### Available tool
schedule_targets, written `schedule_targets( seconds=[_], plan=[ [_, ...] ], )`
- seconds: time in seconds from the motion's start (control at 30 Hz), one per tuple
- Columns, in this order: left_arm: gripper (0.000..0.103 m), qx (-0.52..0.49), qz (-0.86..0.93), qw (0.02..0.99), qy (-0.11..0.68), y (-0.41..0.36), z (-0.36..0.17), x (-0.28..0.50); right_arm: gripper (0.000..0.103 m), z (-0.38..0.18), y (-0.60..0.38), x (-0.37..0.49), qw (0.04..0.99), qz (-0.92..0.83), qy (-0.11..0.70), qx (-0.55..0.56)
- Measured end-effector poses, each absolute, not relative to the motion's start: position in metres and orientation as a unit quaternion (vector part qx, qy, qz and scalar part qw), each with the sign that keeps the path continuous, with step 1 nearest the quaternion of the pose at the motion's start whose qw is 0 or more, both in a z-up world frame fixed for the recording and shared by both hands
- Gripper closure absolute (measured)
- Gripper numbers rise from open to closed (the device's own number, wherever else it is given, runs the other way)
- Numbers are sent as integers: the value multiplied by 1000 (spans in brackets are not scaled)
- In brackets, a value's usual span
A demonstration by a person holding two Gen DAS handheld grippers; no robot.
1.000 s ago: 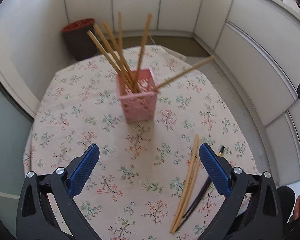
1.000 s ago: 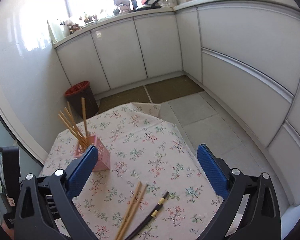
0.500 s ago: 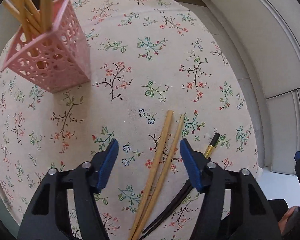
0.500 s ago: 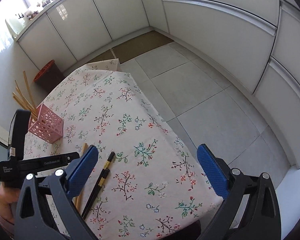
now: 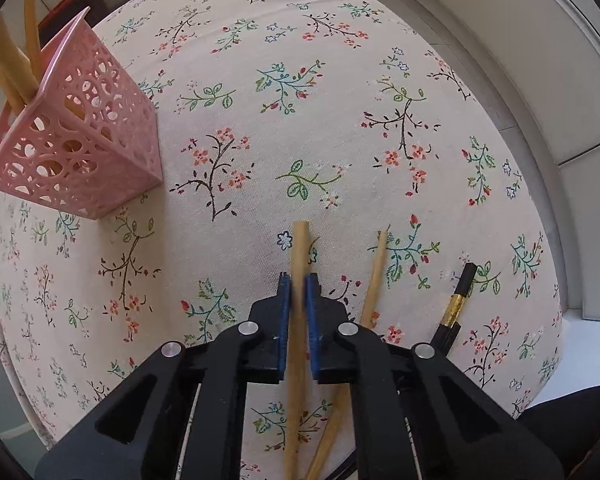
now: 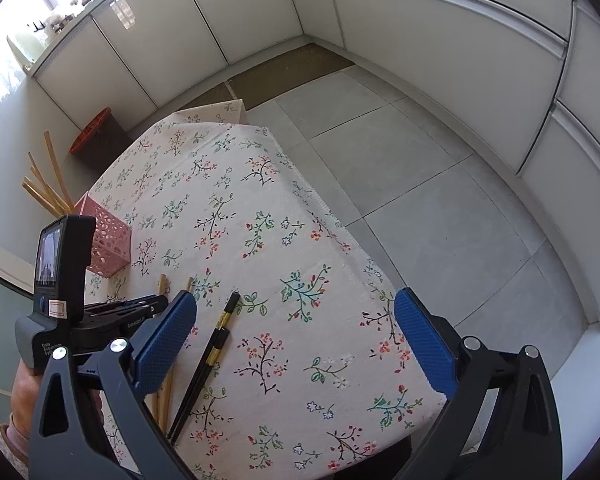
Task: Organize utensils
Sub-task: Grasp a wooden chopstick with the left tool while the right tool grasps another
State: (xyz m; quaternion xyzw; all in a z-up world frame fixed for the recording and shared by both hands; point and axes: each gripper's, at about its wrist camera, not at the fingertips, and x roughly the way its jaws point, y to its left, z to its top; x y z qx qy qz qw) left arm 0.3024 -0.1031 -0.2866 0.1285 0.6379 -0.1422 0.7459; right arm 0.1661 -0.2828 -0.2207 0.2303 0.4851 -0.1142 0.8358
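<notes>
The floral tablecloth [image 5: 340, 128] fills the left wrist view. The pink lattice holder [image 5: 80, 152] stands at upper left, already bristling with wooden chopsticks. At lower centre the left gripper [image 5: 296, 292] has just been closing and now pinches one wooden chopstick [image 5: 300, 240] near its upper end; a second one [image 5: 374, 276] lies just right, and a black pair [image 5: 458, 300] further right. The right gripper [image 6: 296, 344] hangs wide apart, empty. The stick looks light, stiff and smooth; gripped off-centre, it may pivot.

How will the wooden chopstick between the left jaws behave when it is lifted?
The wooden chopstick looks thin and straight, so probably stiff and light. The left gripper is shut on it near one end, so the long free part may droop or swing. Its smooth, rounded shaft could slip or turn.
</notes>
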Motion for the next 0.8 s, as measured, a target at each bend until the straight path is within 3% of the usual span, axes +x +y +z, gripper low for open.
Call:
schedule_targets(
  seconds=[0.23, 0.43, 0.7, 0.77, 0.8],
  plan=[
    [96, 101, -146, 763, 622, -62, -267, 295, 7, -219, -232, 204, 831, -81, 512, 201],
    [96, 69, -152, 796, 582, -15, -217, 280, 12, -237, -178, 239, 811, -67, 555, 172],
    [96, 33, -122, 845, 520, 48, -162, 253, 31, -287, -130, 271, 760, -98, 627, 140],
    [96, 31, -109, 853, 510, 62, -157, 252, 52, -305, -123, 274, 735, -92, 653, 158],
    [96, 28, -105, 855, 507, 68, -153, 250, 56, -303, -120, 273, 745, -103, 642, 150]
  ],
)
